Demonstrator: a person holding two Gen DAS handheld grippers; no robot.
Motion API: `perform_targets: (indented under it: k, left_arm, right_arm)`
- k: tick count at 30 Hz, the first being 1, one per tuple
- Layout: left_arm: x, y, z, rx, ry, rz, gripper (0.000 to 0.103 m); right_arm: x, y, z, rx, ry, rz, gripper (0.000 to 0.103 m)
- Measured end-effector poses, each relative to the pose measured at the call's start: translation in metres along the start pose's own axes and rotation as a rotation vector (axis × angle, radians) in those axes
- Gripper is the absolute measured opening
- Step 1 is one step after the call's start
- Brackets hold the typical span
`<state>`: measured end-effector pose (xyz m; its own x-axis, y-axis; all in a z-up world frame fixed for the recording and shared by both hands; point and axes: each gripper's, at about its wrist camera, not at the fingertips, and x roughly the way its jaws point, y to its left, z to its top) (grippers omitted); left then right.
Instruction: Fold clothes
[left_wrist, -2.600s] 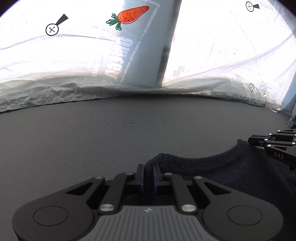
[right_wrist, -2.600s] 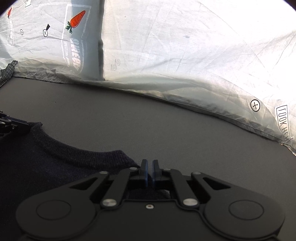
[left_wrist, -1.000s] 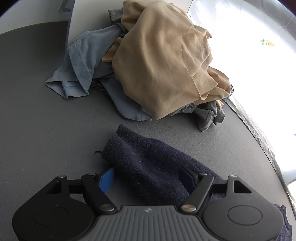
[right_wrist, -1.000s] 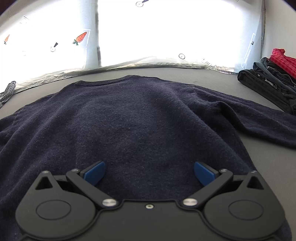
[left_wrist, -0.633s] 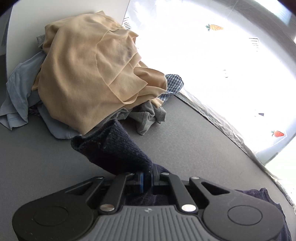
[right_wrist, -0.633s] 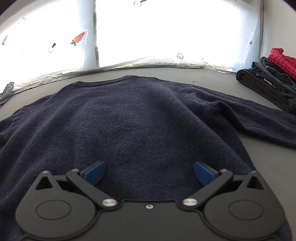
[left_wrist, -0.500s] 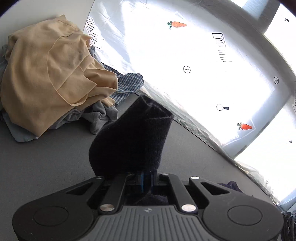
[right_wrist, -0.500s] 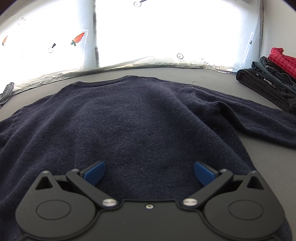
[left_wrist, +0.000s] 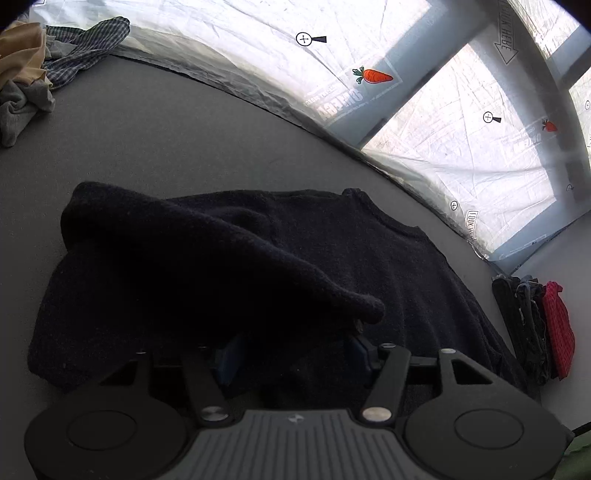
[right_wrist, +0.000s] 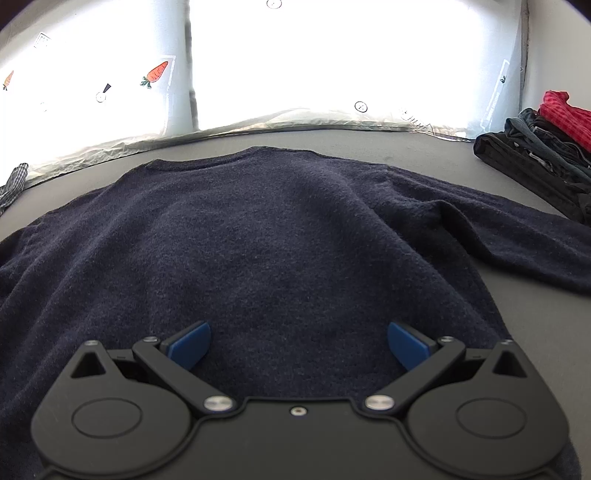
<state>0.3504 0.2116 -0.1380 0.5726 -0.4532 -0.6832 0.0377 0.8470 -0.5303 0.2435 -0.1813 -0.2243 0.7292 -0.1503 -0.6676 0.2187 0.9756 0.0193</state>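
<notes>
Navy sweater lies on the grey bench; beyond it, plastic sheeting reads "LOOK HERE". Both left gripper and right gripper jaws gape wide, gripping nothing.

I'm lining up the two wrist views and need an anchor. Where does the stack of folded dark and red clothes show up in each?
Left wrist: folded stack at the right edge, below mid-height, beyond the navy sweater.
Right wrist: folded stack at the upper right, past the sweater's outstretched sleeve.
Shared landmark: the carrot sticker on the window film.
</notes>
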Motion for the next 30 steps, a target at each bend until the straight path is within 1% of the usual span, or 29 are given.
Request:
perform_targets:
  k: [1, 3, 5, 7, 8, 10, 11, 12, 13, 14, 16, 18, 20, 23, 26, 30]
  left_arm:
    - [-0.006, -0.002, 0.0, -0.002, -0.011, -0.01, 0.061]
    - [-0.02, -0.004, 0.001, 0.002, -0.044, 0.008, 0.066]
    - [-0.031, -0.003, 0.003, -0.007, -0.087, 0.06, 0.07]
    - [-0.043, 0.004, 0.006, -0.042, -0.123, 0.122, 0.07]
    - [-0.049, 0.009, 0.008, -0.064, -0.139, 0.154, 0.07]
    - [-0.056, 0.019, 0.009, -0.107, -0.163, 0.201, 0.07]
    - [-0.059, 0.026, 0.01, -0.136, -0.168, 0.228, 0.07]
    - [-0.061, 0.033, 0.011, -0.164, -0.167, 0.255, 0.07]
    - [-0.061, 0.039, 0.011, -0.185, -0.163, 0.277, 0.07]
    - [-0.062, 0.044, 0.011, -0.205, -0.157, 0.296, 0.07]
    - [-0.064, 0.057, 0.007, -0.245, -0.139, 0.328, 0.07]
    - [-0.064, 0.064, 0.004, -0.271, -0.122, 0.342, 0.07]
    - [-0.062, 0.069, 0.001, -0.288, -0.102, 0.345, 0.07]
    - [-0.054, 0.073, -0.003, -0.297, -0.066, 0.348, 0.07]
    - [-0.047, 0.075, -0.005, -0.301, -0.036, 0.343, 0.07]
    - [-0.043, 0.077, -0.005, -0.306, -0.022, 0.336, 0.071]
  right_arm:
    - [0.001, -0.001, 0.005, 0.008, 0.029, 0.005, 0.103]
    - [0.002, -0.008, 0.019, 0.088, 0.067, 0.09, 0.103]
    - [0.001, -0.015, 0.032, 0.182, 0.087, 0.189, 0.092]
    - [0.0, -0.014, 0.043, 0.25, 0.084, 0.279, 0.078]
    - [0.0, -0.011, 0.048, 0.271, 0.089, 0.33, 0.073]
    - [0.003, -0.002, 0.058, 0.306, 0.104, 0.438, 0.052]
    - [0.006, 0.003, 0.062, 0.332, 0.118, 0.491, 0.048]
    - [0.009, 0.007, 0.065, 0.36, 0.134, 0.544, 0.04]
    - [0.015, 0.013, 0.067, 0.41, 0.163, 0.619, 0.03]
    - [0.021, 0.02, 0.068, 0.457, 0.193, 0.681, 0.027]
    - [0.031, 0.036, 0.069, 0.529, 0.251, 0.783, 0.025]
    - [0.038, 0.06, 0.072, 0.504, 0.309, 0.842, 0.025]
    - [0.043, 0.084, 0.075, 0.434, 0.358, 0.87, 0.025]
    - [0.049, 0.115, 0.075, 0.365, 0.433, 0.91, 0.025]
    - [0.054, 0.141, 0.072, 0.331, 0.476, 0.933, 0.025]
    - [0.064, 0.164, 0.071, 0.338, 0.501, 0.94, 0.028]
